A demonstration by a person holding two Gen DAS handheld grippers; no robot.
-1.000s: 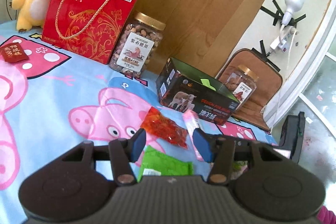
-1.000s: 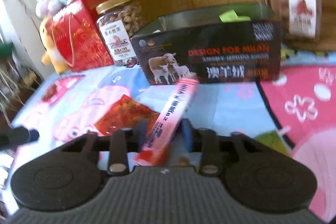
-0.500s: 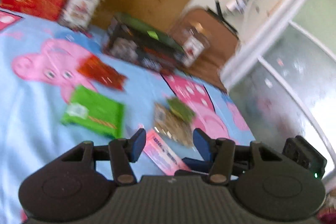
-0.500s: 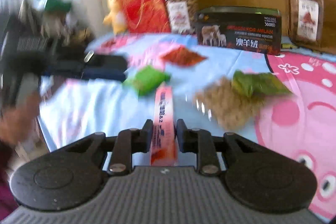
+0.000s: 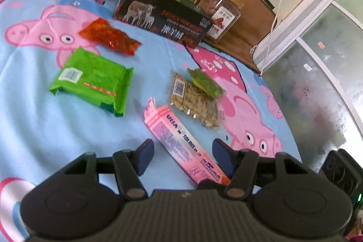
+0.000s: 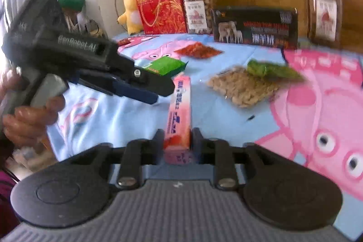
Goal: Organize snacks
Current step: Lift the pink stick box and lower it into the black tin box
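Pink snack box (image 6: 179,106) is pinched at its near end by the right gripper (image 6: 177,140), pointing toward 12 o'clock over the blue cartoon sheet (image 5: 34,117), while the left gripper (image 5: 181,151), jaws just widening, straddles it without touching.

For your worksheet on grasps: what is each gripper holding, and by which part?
The right gripper is shut on the pink box, clamping its near end. The left gripper, its jaws just opened wider, straddles the box without pressing it, holding nothing.
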